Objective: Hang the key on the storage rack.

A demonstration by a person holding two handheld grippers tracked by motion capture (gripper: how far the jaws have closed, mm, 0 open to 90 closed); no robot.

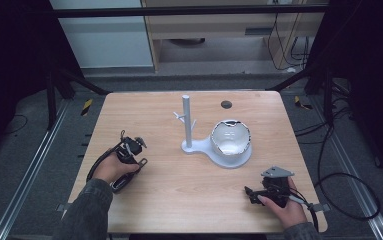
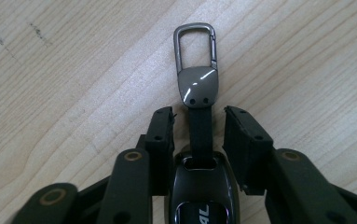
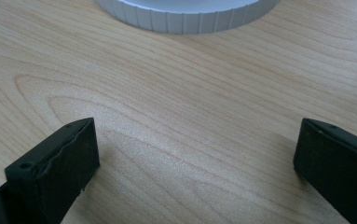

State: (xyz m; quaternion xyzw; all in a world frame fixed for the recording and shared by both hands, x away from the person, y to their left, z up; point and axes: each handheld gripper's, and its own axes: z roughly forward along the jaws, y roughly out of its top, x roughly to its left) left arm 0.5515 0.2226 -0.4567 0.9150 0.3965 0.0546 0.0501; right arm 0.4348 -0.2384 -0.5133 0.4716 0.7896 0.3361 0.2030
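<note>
A dark key fob (image 2: 202, 189) lies on the wooden table (image 1: 189, 190), with a black strap and a grey metal carabiner (image 2: 195, 46) at its far end. My left gripper (image 2: 197, 114) hovers right over it, jaws either side of the strap with a small gap on each side, so it is open. From above, my left gripper (image 1: 135, 145) is at the table's left. My right gripper (image 1: 249, 192) rests near the front right, its jaws wide open with nothing between them (image 3: 195, 144). A white stand (image 1: 186, 122) with a post and small pegs rises mid-table.
The stand's round white base (image 1: 229, 159) holds a shiny bowl (image 1: 230, 137), and its ribbed rim (image 3: 185, 18) lies just ahead of the right gripper. A dark round hole (image 1: 226, 104) sits near the table's far edge. Bare wood lies between the two hands.
</note>
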